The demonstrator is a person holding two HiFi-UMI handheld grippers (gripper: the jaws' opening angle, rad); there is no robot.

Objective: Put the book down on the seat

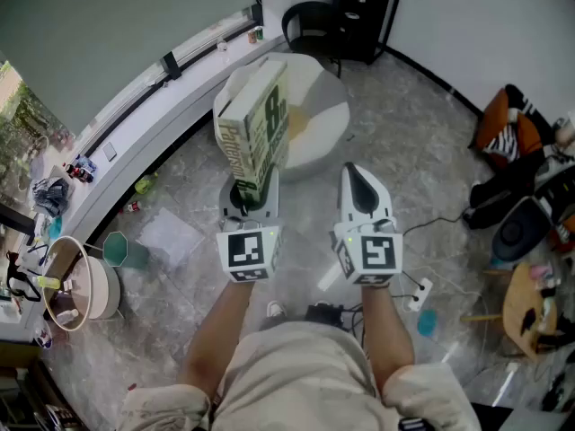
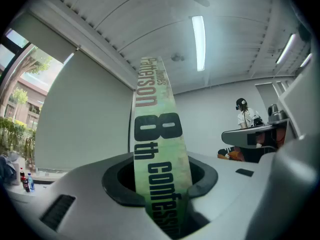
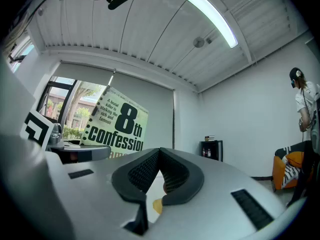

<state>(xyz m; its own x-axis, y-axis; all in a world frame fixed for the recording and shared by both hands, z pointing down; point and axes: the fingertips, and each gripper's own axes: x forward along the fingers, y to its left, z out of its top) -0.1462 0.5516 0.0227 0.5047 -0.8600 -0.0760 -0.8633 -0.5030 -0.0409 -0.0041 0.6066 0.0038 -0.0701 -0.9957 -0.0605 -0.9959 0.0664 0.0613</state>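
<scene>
My left gripper (image 1: pixel 252 194) is clamped on the lower end of the upright book (image 1: pixel 256 126), raised near the white seat (image 1: pixel 325 126), so I'd carry it farther, tip it flat and lower gently; my right gripper (image 1: pixel 361 187) is closed, empty.

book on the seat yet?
No, the book stands upright, clamped in the left gripper, held up over the round white seat rather than lying on it.
</scene>
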